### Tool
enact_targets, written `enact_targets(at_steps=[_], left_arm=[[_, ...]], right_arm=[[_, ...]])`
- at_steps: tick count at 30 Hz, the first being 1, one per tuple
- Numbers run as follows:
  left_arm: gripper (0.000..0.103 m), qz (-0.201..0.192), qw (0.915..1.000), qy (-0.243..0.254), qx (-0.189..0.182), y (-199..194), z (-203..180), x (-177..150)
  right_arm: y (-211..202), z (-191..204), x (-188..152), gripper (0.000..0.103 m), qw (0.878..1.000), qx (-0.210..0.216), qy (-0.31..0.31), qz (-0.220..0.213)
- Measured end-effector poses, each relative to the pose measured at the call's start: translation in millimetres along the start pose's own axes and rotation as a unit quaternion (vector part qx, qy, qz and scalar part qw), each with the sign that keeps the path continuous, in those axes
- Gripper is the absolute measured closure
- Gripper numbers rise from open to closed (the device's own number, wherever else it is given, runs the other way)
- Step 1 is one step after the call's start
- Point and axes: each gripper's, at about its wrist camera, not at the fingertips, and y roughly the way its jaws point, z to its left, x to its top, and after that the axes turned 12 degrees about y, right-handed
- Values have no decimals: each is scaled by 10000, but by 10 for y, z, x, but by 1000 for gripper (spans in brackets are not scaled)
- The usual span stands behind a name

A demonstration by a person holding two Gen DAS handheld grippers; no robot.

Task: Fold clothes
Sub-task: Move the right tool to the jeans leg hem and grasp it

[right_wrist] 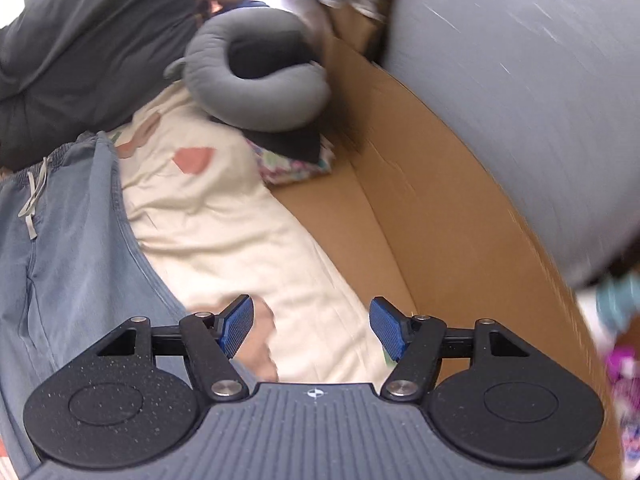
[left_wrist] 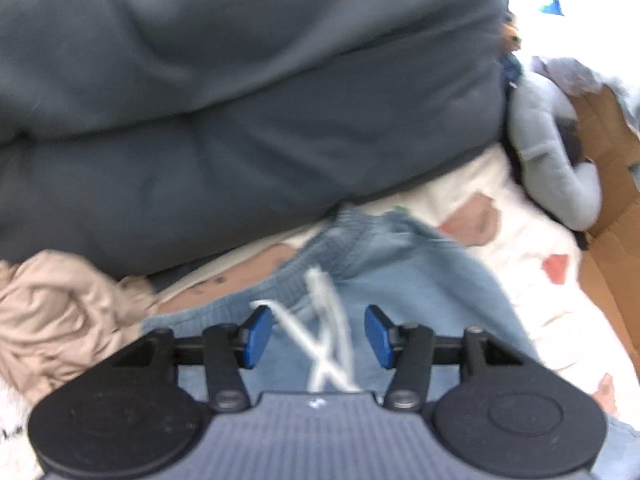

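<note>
At far left a crumpled beige garment [left_wrist: 60, 304] lies against a dark grey duvet [left_wrist: 240, 100]. Next to it, the blue trousers [left_wrist: 400, 276] are spread on the cream sheet [right_wrist: 224, 232], waistband [left_wrist: 360, 228] toward the duvet, white drawstring [left_wrist: 324, 320] loose on top. The left gripper [left_wrist: 316, 336] hangs over that drawstring, jaws apart, nothing between the pads. The right gripper [right_wrist: 312, 332] sits just past the trousers' edge, over bare sheet, jaws apart and empty too. Further right are a grey neck pillow [right_wrist: 256, 92] and a cardboard box [right_wrist: 420, 200].

The trousers look light, limp and soft, likely to sag and slide on the sheet rather than hold a crease. I would judge the gathered waistband the firmest hold: 1 gripper at each of its 2 corners, clear of the drawstring, which could snag.
</note>
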Motion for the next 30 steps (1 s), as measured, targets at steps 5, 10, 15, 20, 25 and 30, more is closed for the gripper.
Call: enact_targets(at_steps=[5, 10, 15, 20, 25, 30], left_arm=[[38, 81, 9975, 657, -239, -119, -672, 322], [37, 87, 9892, 1340, -590, -99, -1230, 440], [37, 69, 9828, 1572, -963, 79, -1618, 483], [38, 424, 9776, 1658, -1223, 367, -1892, 527], [39, 577, 9724, 1702, -1486, 654, -2137, 540], [40, 680, 9697, 1581, -1735, 927, -2354, 486]], right_arm=[[-137, -524, -437, 33, 9983, 2, 566, -146], [-192, -818, -770, 33, 9955, -99, 865, -362], [-224, -980, -1100, 33, 9900, -315, 1273, -515], [-282, -1002, -1348, 33, 9869, -615, 1422, -459], [-325, -1023, -1534, 33, 9820, -804, 1642, -475], [-346, -1084, -1713, 33, 9748, -1034, 1915, -481]])
